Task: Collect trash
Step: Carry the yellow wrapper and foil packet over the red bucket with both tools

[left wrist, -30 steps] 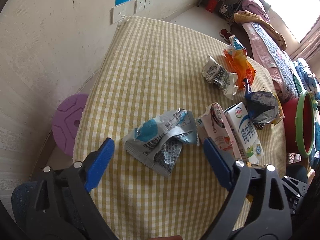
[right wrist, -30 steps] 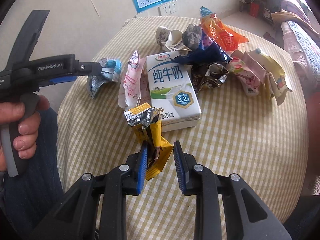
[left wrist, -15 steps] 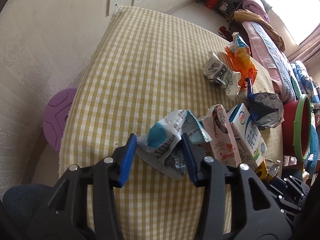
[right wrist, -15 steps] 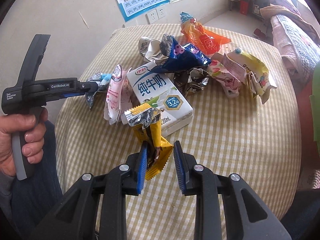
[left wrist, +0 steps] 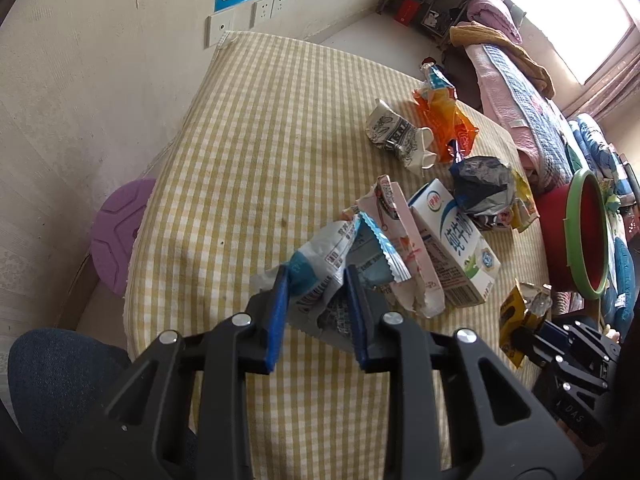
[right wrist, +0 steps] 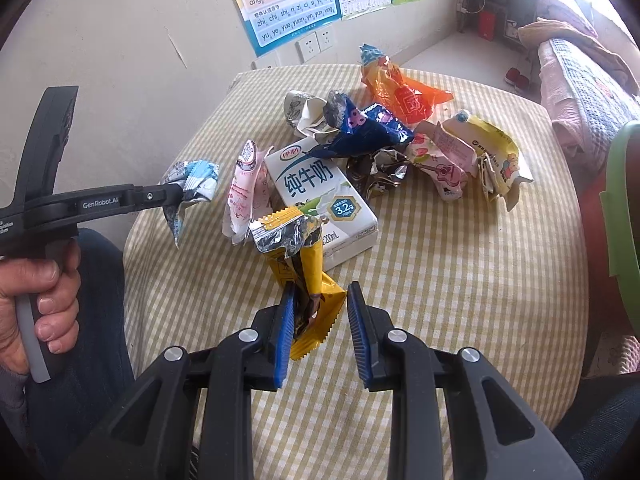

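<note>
- The left gripper (left wrist: 316, 312) pinches a blue-white wrapper (left wrist: 320, 268) between its pads. In the right view the wrapper hangs clear of the table (left wrist: 240, 152), left of the milk carton (right wrist: 320, 196).
- My advice: keep the squeeze steady and carry it over the pile rather than through it. Its loose tail dangles near the pink pouch (right wrist: 246, 192) beside the carton and could drag that along.
- The right gripper (right wrist: 320, 328) has a yellow wrapper (right wrist: 304, 276) held against its left pad. A gap shows at the right pad, so I cannot tell how firm the hold is; tighten it before moving.
- Likely goal for both: the red bin with a green rim (left wrist: 588, 236), off the table's edge right of the carton.
- Behind and right of the carton lie more pieces of trash: a crumpled paper cup (right wrist: 304, 112), a dark-blue wrapper (right wrist: 368, 132), an orange bag (right wrist: 396, 92) and a yellow pack (right wrist: 492, 156).
- The table wears a yellow check cloth, soft-looking, so the trash should not slide much.
- Room: a purple stool (left wrist: 116, 236) left of the table, a pinyin poster (right wrist: 284, 0) and sockets on the wall behind, and a bed with pink bedding (left wrist: 516, 96) to the right.
</note>
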Demonstrator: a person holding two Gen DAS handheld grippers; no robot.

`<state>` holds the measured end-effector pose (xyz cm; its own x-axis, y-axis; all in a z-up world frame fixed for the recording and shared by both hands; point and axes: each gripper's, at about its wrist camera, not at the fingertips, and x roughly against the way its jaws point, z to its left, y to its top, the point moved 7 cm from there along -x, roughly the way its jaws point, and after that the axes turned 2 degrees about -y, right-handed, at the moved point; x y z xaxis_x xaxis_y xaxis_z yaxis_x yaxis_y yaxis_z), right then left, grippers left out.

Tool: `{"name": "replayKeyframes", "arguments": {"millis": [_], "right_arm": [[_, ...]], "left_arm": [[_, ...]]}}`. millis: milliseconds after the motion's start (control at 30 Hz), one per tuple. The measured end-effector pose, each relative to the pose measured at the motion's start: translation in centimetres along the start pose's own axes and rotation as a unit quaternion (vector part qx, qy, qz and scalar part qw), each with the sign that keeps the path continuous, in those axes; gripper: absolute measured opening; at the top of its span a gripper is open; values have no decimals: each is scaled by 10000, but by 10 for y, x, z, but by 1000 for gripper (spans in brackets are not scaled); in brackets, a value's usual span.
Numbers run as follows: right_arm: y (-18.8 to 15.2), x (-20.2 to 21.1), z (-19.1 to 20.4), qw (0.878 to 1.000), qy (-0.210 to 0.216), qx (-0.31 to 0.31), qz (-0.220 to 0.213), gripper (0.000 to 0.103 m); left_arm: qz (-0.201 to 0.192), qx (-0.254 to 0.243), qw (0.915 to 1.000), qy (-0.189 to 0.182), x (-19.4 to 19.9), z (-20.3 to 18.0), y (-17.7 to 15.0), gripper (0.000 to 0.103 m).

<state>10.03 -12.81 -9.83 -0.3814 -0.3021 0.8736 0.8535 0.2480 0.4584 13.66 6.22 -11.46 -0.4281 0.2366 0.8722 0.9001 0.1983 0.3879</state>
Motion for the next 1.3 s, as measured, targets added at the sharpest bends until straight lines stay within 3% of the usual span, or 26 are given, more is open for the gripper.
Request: {"name": "replayKeyframes", "arguments": {"millis": [367, 1300], "right_arm": [[8, 30, -35, 9983, -124, -402, -412, 26], [-5, 99, -179, 9767, -781, -1631, -1157, 26]], "left_arm": [[-183, -538, 9982, -203, 27, -56, -3, 27], [-222, -1794, 9804, -782, 19, -223, 14, 27]]}}
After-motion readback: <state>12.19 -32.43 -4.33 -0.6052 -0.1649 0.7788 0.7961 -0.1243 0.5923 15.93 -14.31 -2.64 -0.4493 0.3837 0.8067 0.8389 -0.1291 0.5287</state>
